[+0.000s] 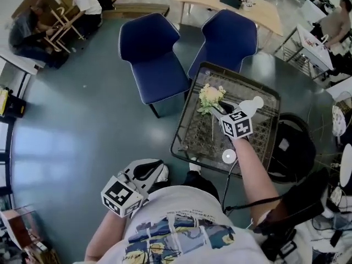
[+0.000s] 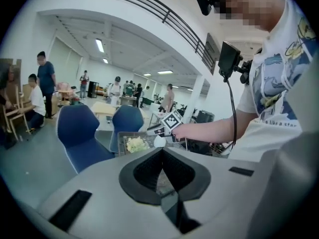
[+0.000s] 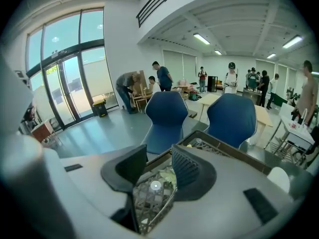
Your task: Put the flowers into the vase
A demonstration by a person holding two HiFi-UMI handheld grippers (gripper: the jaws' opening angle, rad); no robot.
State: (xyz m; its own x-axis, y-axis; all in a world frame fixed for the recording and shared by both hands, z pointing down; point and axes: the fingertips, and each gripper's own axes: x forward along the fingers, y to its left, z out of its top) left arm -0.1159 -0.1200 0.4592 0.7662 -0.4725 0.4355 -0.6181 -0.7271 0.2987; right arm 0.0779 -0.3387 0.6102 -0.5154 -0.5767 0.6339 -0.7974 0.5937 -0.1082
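Low dark table carries the pale yellow flower, lying flat near its far edge. Right gripper hangs just over the stem, tongs spread, pinching nothing. Left gripper, tongs pressed together and empty, sits by the person's torso. Blue chairs stand beyond.

A large open workplace hall; two blue moulded chairs, a pale wooden table, tall glass doors; standing groups of people.
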